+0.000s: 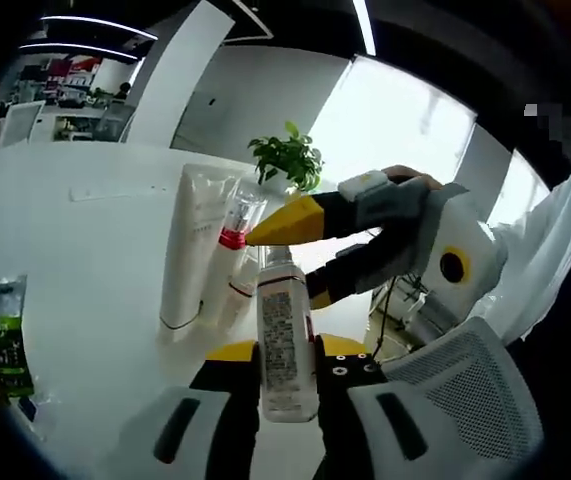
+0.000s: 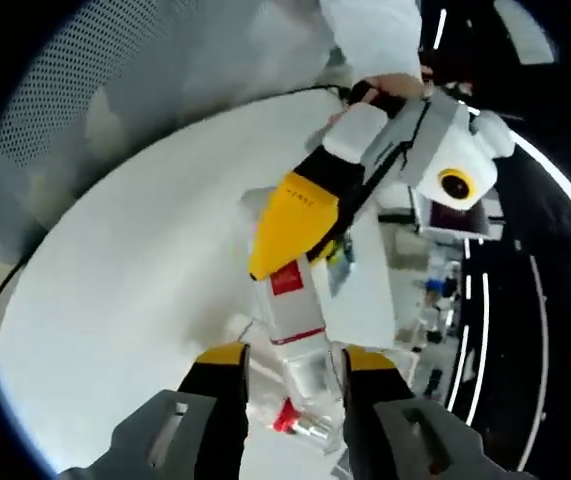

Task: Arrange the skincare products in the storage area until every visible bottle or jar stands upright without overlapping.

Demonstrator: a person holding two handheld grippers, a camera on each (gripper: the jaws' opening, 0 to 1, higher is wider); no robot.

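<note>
The left gripper (image 1: 287, 368) clamps a labelled bottle (image 1: 285, 335) upright between its jaws. The right gripper (image 1: 283, 262) grasps that bottle's top. Just beyond the bottle stand a white tube (image 1: 193, 245) and a red-capped tube (image 1: 237, 250) on the table (image 1: 85, 250).

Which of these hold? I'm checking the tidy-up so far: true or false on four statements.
1. The left gripper grips a bottle. True.
2. The tube lies flat on the table. False: it stands upright.
3. A plant shows beyond the tube. True.
4. In the left gripper view, the green packet is right of the tube. False: it is far to the left.
</note>
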